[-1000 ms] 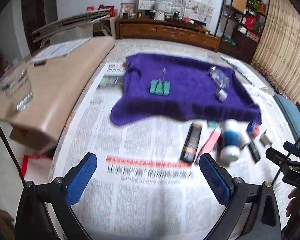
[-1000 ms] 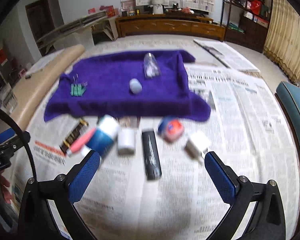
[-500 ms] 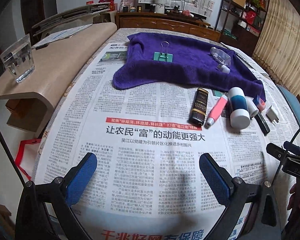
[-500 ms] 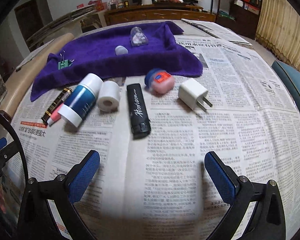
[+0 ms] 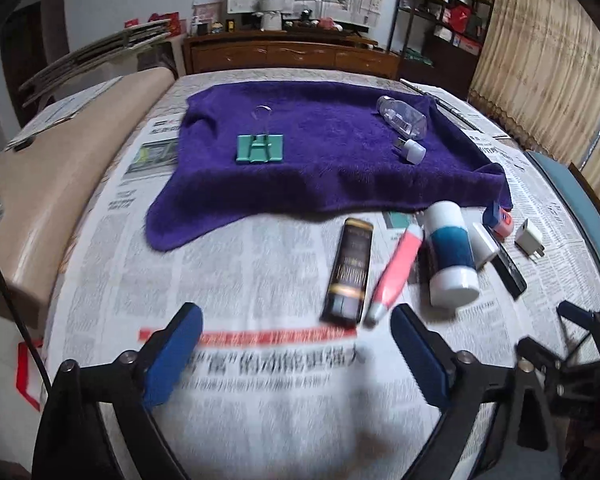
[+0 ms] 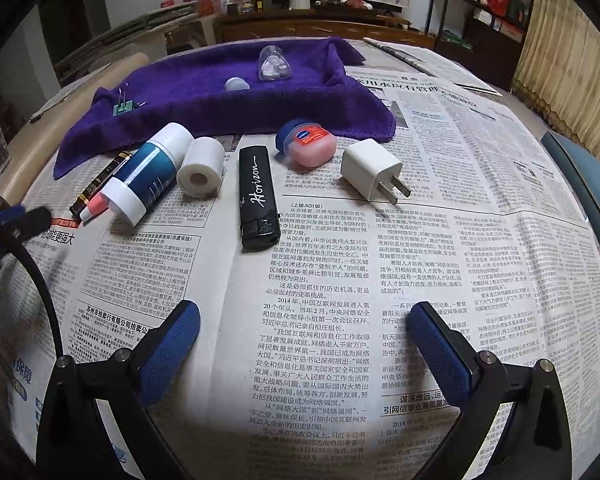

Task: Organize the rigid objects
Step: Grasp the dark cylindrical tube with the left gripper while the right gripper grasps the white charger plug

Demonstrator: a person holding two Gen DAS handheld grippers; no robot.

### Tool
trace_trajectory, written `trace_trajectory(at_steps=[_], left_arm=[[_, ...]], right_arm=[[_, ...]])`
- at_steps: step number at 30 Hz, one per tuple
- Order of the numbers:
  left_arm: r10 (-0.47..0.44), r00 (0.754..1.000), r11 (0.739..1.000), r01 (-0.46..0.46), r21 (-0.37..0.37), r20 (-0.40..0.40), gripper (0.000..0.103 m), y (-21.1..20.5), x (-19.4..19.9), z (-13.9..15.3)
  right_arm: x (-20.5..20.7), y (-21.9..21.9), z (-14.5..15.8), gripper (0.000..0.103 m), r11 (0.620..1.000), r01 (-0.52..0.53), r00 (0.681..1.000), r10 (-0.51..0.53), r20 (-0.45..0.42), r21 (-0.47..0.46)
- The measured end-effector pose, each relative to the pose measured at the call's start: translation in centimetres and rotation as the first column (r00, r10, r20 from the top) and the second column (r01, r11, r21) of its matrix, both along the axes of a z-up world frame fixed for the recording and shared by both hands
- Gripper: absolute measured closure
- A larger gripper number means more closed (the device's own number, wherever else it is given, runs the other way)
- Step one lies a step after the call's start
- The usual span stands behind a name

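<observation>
Our left gripper (image 5: 296, 350) is closing on nothing; our right gripper (image 6: 302, 346) gapes empty — the black tube (image 5: 348, 270), pink tube (image 5: 396, 270) and lighter (image 6: 257, 196) lie on newspaper (image 6: 340, 300) beside the purple towel (image 5: 332, 160).

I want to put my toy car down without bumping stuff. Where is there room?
The middle of the purple towel is bare, between the green clip and the clear bottle. Bare newspaper also lies in front of the black lighter. It is crowded along the towel's near edge, from the blue-and-white bottle to the white charger.
</observation>
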State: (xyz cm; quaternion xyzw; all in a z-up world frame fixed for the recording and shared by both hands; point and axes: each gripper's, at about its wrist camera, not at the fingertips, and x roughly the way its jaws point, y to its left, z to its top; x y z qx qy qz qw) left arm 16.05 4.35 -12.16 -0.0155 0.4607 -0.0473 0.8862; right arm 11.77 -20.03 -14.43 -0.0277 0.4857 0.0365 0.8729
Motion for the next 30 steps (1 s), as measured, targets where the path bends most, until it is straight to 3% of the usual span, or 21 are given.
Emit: trace_trajectory(at_steps=[3, 6, 12, 20, 30], left_arm=[[-0.016, 0.999, 0.999, 0.017, 0.043, -0.034, 0.017, -0.7, 2.4, -0.8], [-0.062, 0.997, 0.996, 0.065, 0.062, -0.053, 0.023, -1.5, 3.7, -1.7], [-0.143, 0.989, 0.986, 0.145, 0.077, -0.031, 0.034, -2.5, 4.6, -1.8], [-0.263, 0.965, 0.962, 0.261, 0.073, 0.007, 0.080, -4.0, 3.7, -1.4], [-0.219, 0.975, 0.976, 0.219, 0.022, 0.024, 0.080, -2.7, 2.9, -1.3]], right_arm=[[0.0, -0.3, 0.1, 0.000, 1.000, -0.008, 1.000, 0.008, -0.001, 0.018], [-0.1, -1.3, 0.5, 0.000, 0.996, 0.006, 1.000, -0.007, 0.000, 0.093], [0.4, -3.8, 1.2, 0.000, 0.989, 0.052, 0.998, -0.050, -0.023, 0.138], [1.2, -5.4, 2.7, 0.000, 0.991, 0.052, 0.999, -0.053, 0.002, 0.125], [2.9, -6.2, 3.7, 0.000, 0.997, -0.046, 0.999, 0.045, 0.020, 0.069]])
